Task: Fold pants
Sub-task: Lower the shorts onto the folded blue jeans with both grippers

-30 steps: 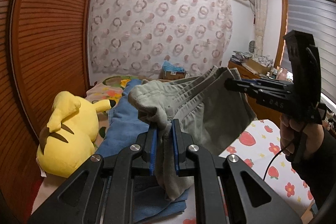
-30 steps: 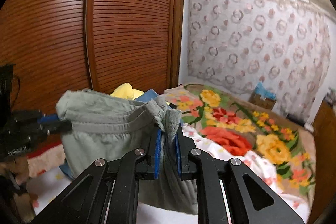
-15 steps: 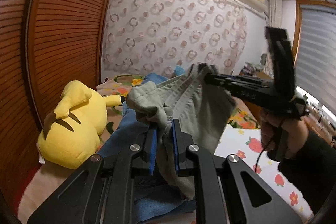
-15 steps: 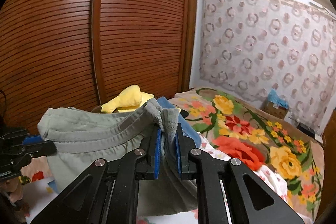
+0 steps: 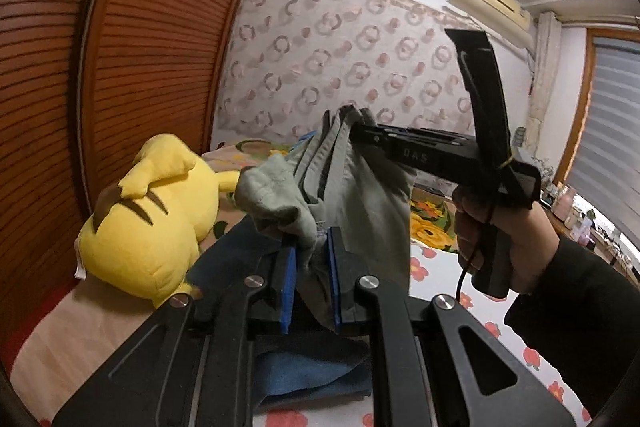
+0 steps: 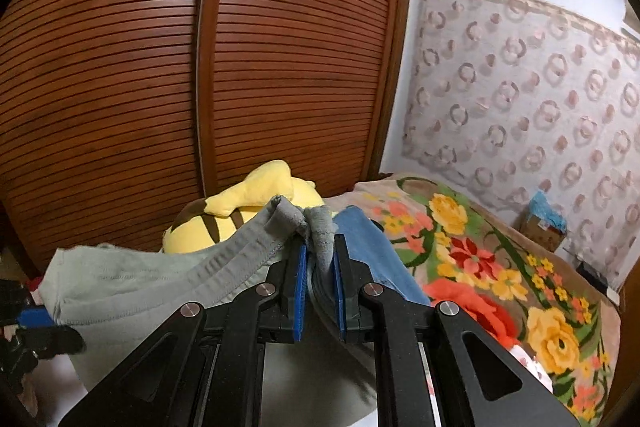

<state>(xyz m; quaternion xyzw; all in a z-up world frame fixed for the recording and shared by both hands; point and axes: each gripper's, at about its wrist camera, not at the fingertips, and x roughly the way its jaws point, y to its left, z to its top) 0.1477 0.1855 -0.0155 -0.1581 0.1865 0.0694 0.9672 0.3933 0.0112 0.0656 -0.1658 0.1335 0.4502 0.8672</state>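
The grey-green pants hang in the air between both grippers, folded over so their edges bunch together. My left gripper is shut on one bunched corner of the pants. My right gripper is shut on the other corner; in the left wrist view it shows as a black tool held by a hand, close above and to the right. In the right wrist view the pants stretch leftward to the left gripper at the frame edge.
A yellow plush toy lies on the bed by the brown slatted wardrobe. Blue jeans lie under the grippers. A floral blanket and a strawberry-print sheet cover the bed. A cardboard box stands by the patterned curtain.
The right gripper has swung in toward the left one, bringing the two held corners of the pants closer together. Both views have tilted up and left.
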